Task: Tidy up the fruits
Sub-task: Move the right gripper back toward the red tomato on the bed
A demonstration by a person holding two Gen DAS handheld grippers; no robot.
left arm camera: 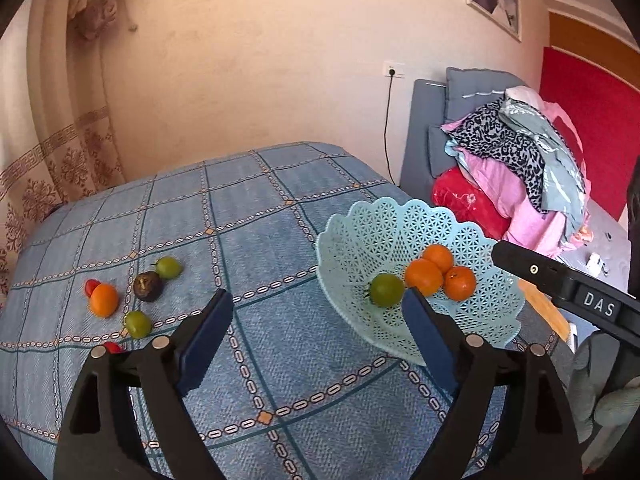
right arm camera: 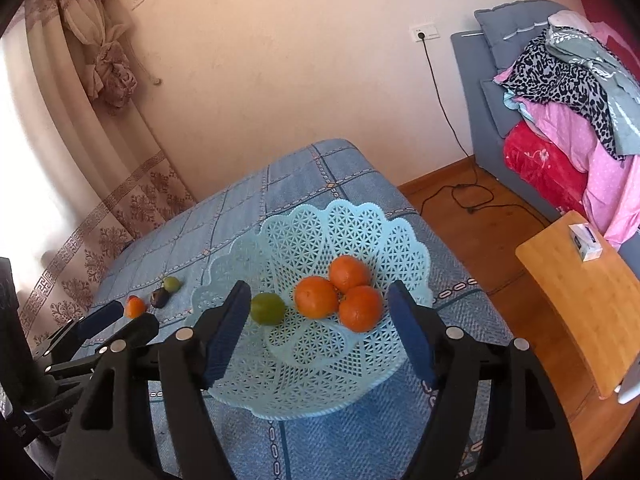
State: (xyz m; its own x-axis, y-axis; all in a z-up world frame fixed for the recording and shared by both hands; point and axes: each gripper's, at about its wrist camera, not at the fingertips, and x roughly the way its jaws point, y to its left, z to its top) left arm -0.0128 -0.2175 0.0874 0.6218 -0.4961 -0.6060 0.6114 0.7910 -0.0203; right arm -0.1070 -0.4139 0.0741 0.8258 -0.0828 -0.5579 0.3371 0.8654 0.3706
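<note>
A light blue lattice basket [left arm camera: 360, 236] [right arm camera: 320, 232] stands on the blue checked tablecloth and holds three oranges [left arm camera: 425, 277] [right arm camera: 316, 297] and a green fruit [left arm camera: 386, 289] [right arm camera: 267, 309]. Loose on the cloth at the left lie an orange [left arm camera: 104, 300] [right arm camera: 134, 306], a dark fruit [left arm camera: 148, 286] [right arm camera: 159, 298], two green fruits [left arm camera: 169, 267] [left arm camera: 138, 324] and small red fruits [left arm camera: 92, 286]. My left gripper [left arm camera: 316, 312] is open and empty above the cloth, left of the basket. My right gripper [right arm camera: 318, 300] is open and empty over the basket's near side.
The table [left arm camera: 280, 380] ends near the wall at the back and at the right. A wooden side table [right arm camera: 580, 300] stands to the right. A sofa piled with clothes [right arm camera: 560, 100] is behind it. A curtain [right arm camera: 100, 120] hangs at the left.
</note>
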